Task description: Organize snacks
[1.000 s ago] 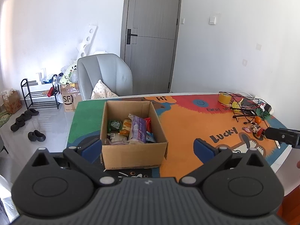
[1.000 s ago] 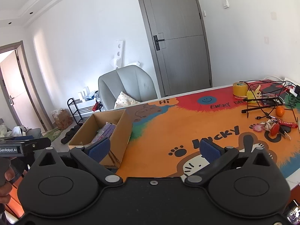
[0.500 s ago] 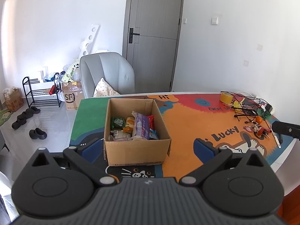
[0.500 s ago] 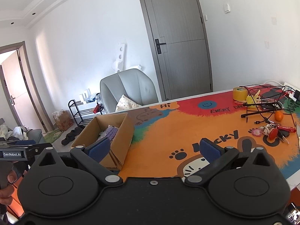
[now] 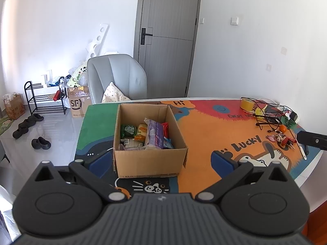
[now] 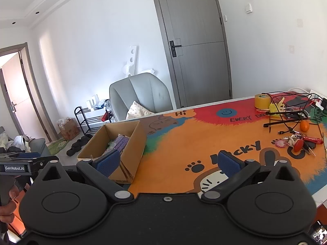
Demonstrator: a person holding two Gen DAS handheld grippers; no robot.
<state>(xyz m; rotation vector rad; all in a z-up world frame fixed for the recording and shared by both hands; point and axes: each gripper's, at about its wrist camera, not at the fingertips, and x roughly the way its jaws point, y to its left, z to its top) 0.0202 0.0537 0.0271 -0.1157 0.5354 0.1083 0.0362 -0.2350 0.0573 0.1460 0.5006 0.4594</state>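
Observation:
An open cardboard box (image 5: 150, 161) stands on the colourful table mat (image 5: 204, 130). It holds several snack packs, among them a purple pack (image 5: 155, 132), a green pack (image 5: 128, 130) and an orange-yellow pack (image 5: 141, 131). My left gripper (image 5: 161, 160) is open and empty, held back in front of the box's near wall. In the right wrist view the box (image 6: 114, 143) sits at the left, and my right gripper (image 6: 167, 162) is open and empty above the mat (image 6: 204, 143), to the right of the box.
At the table's far right lie a yellow tape roll (image 6: 262, 101), tangled black cables (image 6: 286, 112), an orange (image 6: 304, 126) and keys (image 6: 296, 143). A grey chair (image 5: 116, 77) stands behind the table. A shoe rack (image 5: 44, 98) and shoes (image 5: 40, 143) are on the floor at left.
Both grippers have pulled back and risen a little, so the box and table look slightly farther away. Both stay open and empty. The box has not moved.

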